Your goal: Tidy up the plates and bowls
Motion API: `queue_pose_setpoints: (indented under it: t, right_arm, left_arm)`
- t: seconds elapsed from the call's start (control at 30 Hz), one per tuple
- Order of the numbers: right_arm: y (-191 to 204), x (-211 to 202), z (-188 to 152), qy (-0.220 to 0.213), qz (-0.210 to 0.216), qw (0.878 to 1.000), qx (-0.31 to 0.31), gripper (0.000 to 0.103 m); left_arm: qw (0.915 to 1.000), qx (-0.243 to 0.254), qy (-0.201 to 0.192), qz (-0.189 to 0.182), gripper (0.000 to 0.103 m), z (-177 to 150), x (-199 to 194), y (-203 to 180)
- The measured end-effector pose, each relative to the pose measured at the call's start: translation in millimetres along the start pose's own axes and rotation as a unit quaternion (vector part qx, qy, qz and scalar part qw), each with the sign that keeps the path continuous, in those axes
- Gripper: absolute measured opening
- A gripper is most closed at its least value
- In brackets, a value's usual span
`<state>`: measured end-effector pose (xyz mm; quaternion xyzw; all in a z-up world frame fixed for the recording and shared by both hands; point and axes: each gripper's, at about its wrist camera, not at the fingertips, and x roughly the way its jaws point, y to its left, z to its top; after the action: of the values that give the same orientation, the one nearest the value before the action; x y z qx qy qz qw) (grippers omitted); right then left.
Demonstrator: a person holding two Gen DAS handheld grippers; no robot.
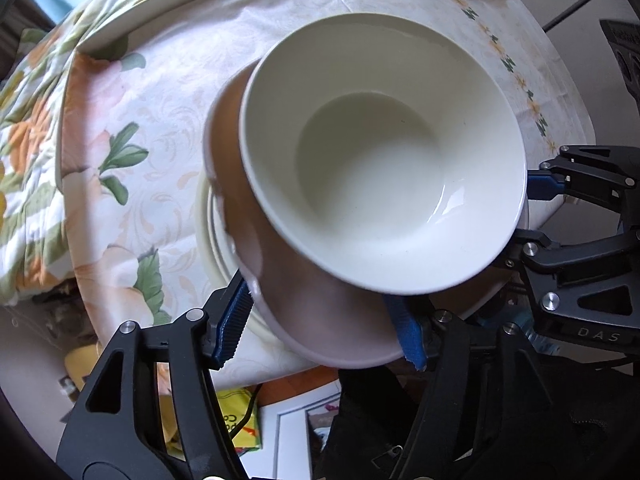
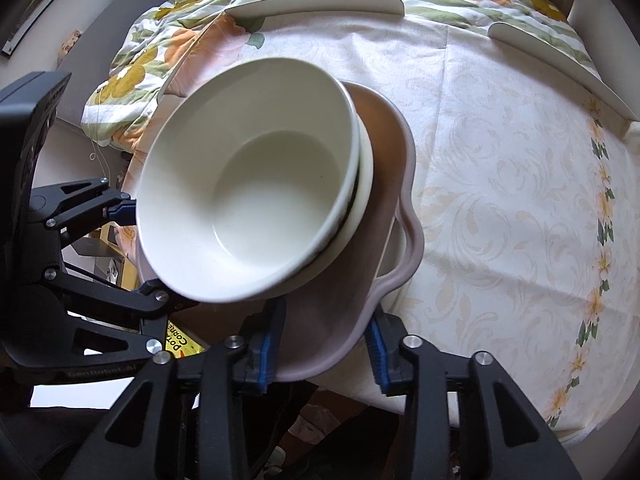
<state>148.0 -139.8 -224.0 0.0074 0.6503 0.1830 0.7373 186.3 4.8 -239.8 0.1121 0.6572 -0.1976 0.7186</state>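
White bowl [image 1: 380, 152] on pink plate [image 1: 320, 320] — plate rim between parted left gripper [image 1: 324, 328], right gripper [image 2: 324, 344] fingers.

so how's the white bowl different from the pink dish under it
The white bowl is round with a smooth rim; the pink dish has a wavy, scalloped rim. The bowl is deep and glossy cream-white; the dish is shallower, wider and matte pink. The bowl sits on top, nested in another white bowl; the dish lies below, over a white plate. Both are empty and in one stack at the table's edge.
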Motion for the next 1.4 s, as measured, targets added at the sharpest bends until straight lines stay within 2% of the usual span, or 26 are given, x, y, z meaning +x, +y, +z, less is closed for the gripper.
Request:
queue_pose_setpoints:
  t: [0.23,0.33,0.53,0.7,0.83,0.93,0.97,1.0,1.03,1.07,1.1,1.13,1.17,1.2,1.27,1.4]
  right_arm:
    - [-2.4,-10.8,-6.3,-0.011,-0.01,1.0,0.023,0.044]
    - [0.4,-21.9,-12.3,-0.025,-0.015,0.999,0.029,0.044]
    - [10.2,-51.5,-33.4,-0.061,-0.02,0.998,0.021,0.044]
    - [17.6,-97.4,-66.3,-0.119,-0.034,0.992,0.007,0.044]
    - [27.0,-146.2,-103.9,-0.181,-0.042,0.983,-0.004,0.044]
    - [32.9,-187.1,-129.1,-0.24,-0.071,0.968,-0.003,0.044]
    - [35.8,-202.4,-138.1,-0.264,-0.082,0.961,0.0,0.045]
    - [38.9,-213.1,-144.9,-0.282,-0.089,0.955,0.003,0.05]
    - [41.2,-224.3,-151.1,-0.301,-0.096,0.949,0.006,0.061]
    - [44.4,-236.0,-157.4,-0.319,-0.103,0.942,0.008,0.067]
    - [47.9,-245.9,-162.9,-0.338,-0.109,0.935,0.01,0.077]
    - [51.1,-255.9,-168.1,-0.358,-0.116,0.926,0.012,0.085]
    - [53.9,-262.7,-171.8,-0.373,-0.123,0.92,0.015,0.089]
    - [56.7,-270.1,-176.2,-0.391,-0.135,0.91,0.023,0.093]
    - [57.9,-281.1,-183.5,-0.418,-0.143,0.896,0.043,0.093]
    - [60.8,-286.8,-188.8,-0.432,-0.157,0.886,0.054,0.093]
  left_arm:
    - [0.9999,-0.013,0.0,-0.007,0.063,-10.6,-6.7,6.2]
    - [0.9997,-0.022,-0.013,-0.002,0.063,-18.2,-16.3,4.4]
    - [0.995,-0.059,-0.076,0.028,0.063,-46.6,-61.5,-5.0]
    - [0.9818,-0.098,-0.155,0.049,0.063,-85.9,-116.8,-34.5]
    - [0.9624,-0.108,-0.238,0.075,0.063,-118.9,-169.8,-66.5]
    - [0.9408,-0.113,-0.309,0.083,0.063,-143.3,-210.3,-88.1]
    - [0.9329,-0.116,-0.331,0.083,0.067,-151.2,-223.2,-93.8]
    - [0.9246,-0.118,-0.353,0.08,0.075,-158.8,-236.1,-98.8]
    - [0.9167,-0.119,-0.373,0.079,0.08,-165.5,-247.3,-102.0]
    - [0.9064,-0.121,-0.397,0.082,0.092,-172.7,-258.8,-106.0]
    - [0.8951,-0.12,-0.42,0.089,0.102,-179.5,-269.6,-110.2]
    - [0.8858,-0.119,-0.438,0.096,0.103,-184.3,-277.4,-112.6]
    - [0.8765,-0.118,-0.456,0.102,0.103,-190.0,-285.5,-115.9]
    - [0.8708,-0.115,-0.466,0.106,0.103,-194.1,-292.0,-118.4]
    - [0.8624,-0.114,-0.479,0.118,0.103,-200.5,-299.6,-120.8]
    - [0.8512,-0.115,-0.494,0.133,0.103,-211.3,-304.9,-119.9]
